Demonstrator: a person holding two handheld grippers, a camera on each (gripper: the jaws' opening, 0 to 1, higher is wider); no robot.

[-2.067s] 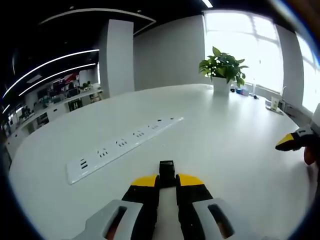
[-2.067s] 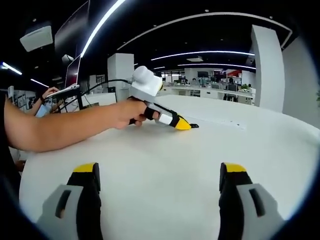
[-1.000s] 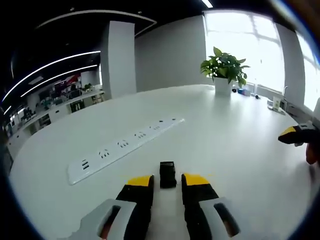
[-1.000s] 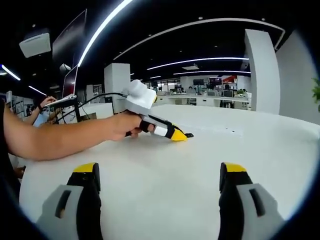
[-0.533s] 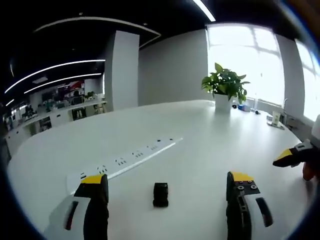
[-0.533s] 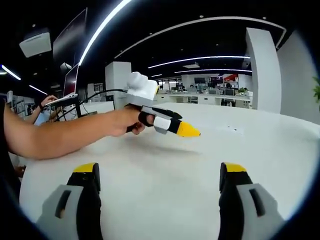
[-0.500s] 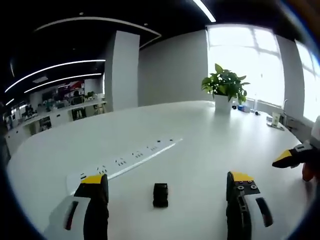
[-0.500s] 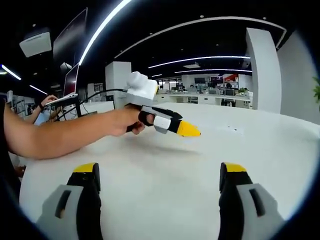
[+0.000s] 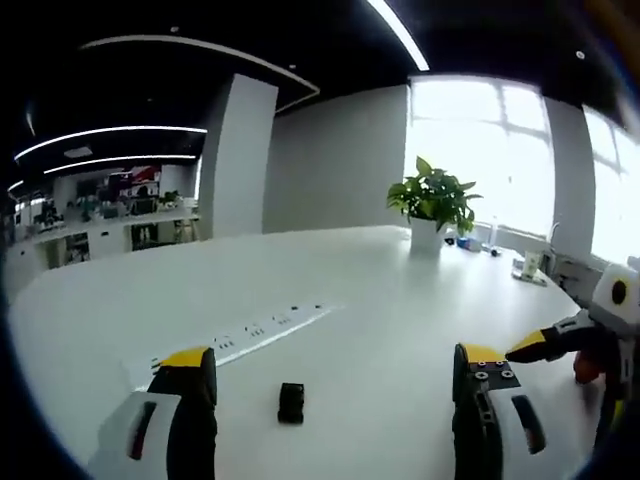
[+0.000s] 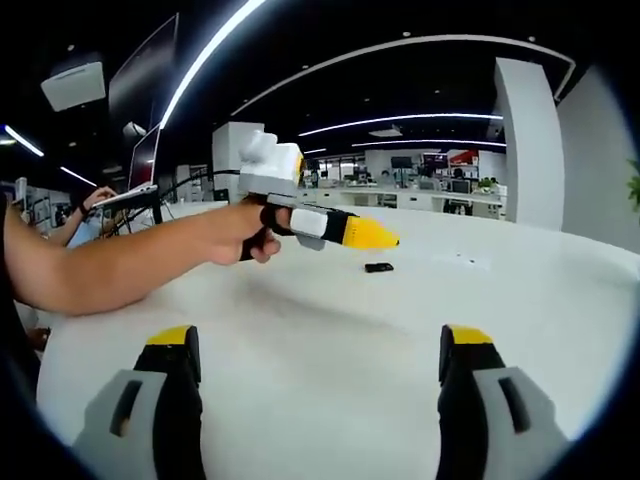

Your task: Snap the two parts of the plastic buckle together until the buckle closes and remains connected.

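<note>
A small black plastic buckle lies flat on the white table, reading as one piece; its seam is too small to judge. My left gripper hovers above and behind it, open, with the buckle just inside its left jaw and touching nothing. In the right gripper view the buckle sits on the table below the yellow tip of the left gripper, held in a person's hand. My right gripper is open and empty, well short of the buckle. Its yellow tip enters the left gripper view from the right.
A long white power strip lies left of the buckle. A potted plant stands at the table's far side near bright windows. The person's bare forearm stretches in from the left. Office desks and pillars fill the background.
My left gripper went from shut on the buckle to open, let it go, then rose and drew back. The buckle stays on the table. The right gripper held still and open.
</note>
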